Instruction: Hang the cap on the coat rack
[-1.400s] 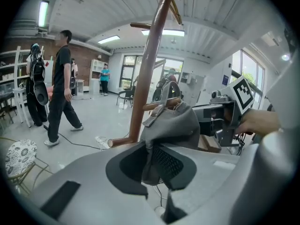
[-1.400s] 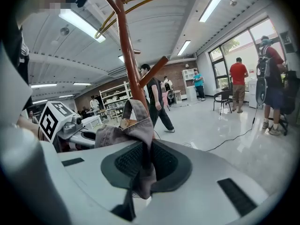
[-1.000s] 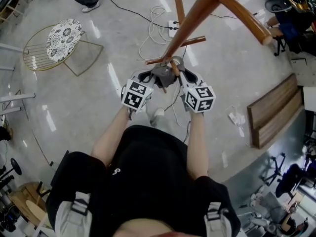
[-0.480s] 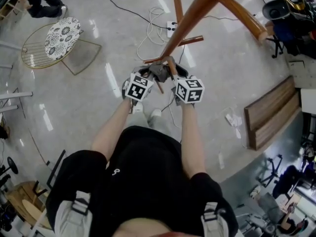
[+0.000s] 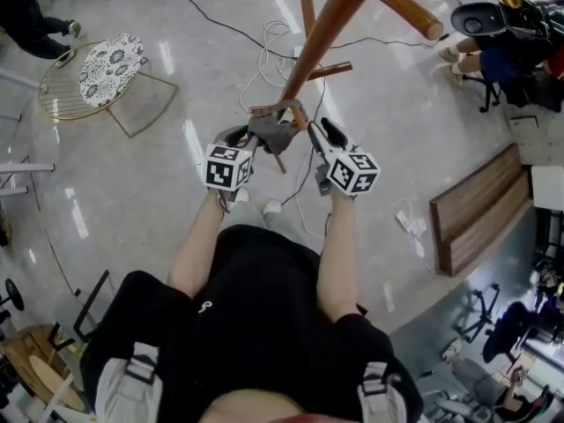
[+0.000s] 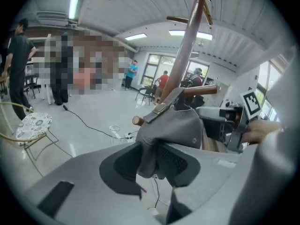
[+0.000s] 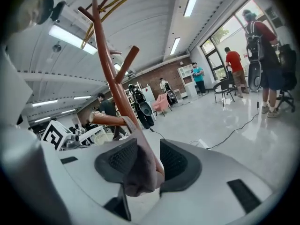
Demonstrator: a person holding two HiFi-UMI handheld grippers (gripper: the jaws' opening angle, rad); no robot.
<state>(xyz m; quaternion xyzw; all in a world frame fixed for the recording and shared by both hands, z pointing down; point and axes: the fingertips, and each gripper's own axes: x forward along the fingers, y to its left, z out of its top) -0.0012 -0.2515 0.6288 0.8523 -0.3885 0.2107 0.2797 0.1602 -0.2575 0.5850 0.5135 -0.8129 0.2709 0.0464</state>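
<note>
A grey cap (image 5: 271, 132) hangs over a low peg of the brown wooden coat rack (image 5: 322, 33). My left gripper (image 5: 245, 136) is at the cap's left edge and my right gripper (image 5: 319, 132) at its right. Both sets of jaws are opening. In the left gripper view the cap (image 6: 173, 125) drapes loosely between the pads of that gripper (image 6: 152, 161). In the right gripper view the cap's cloth (image 7: 138, 170) hangs from the peg (image 7: 108, 119) in the gap of that gripper (image 7: 143, 158), clear of the right-hand pad.
On the floor at the upper left stands a gold wire chair with a patterned cushion (image 5: 110, 69). White cables and a power strip (image 5: 273, 47) lie by the rack's foot. A wooden bench (image 5: 480, 205) is at the right. People sit at the upper right (image 5: 493, 42).
Both grippers' jaws have spread apart from their tight hold on the cap. The right gripper has drawn a little to the right, and the cap now rests on the peg.
</note>
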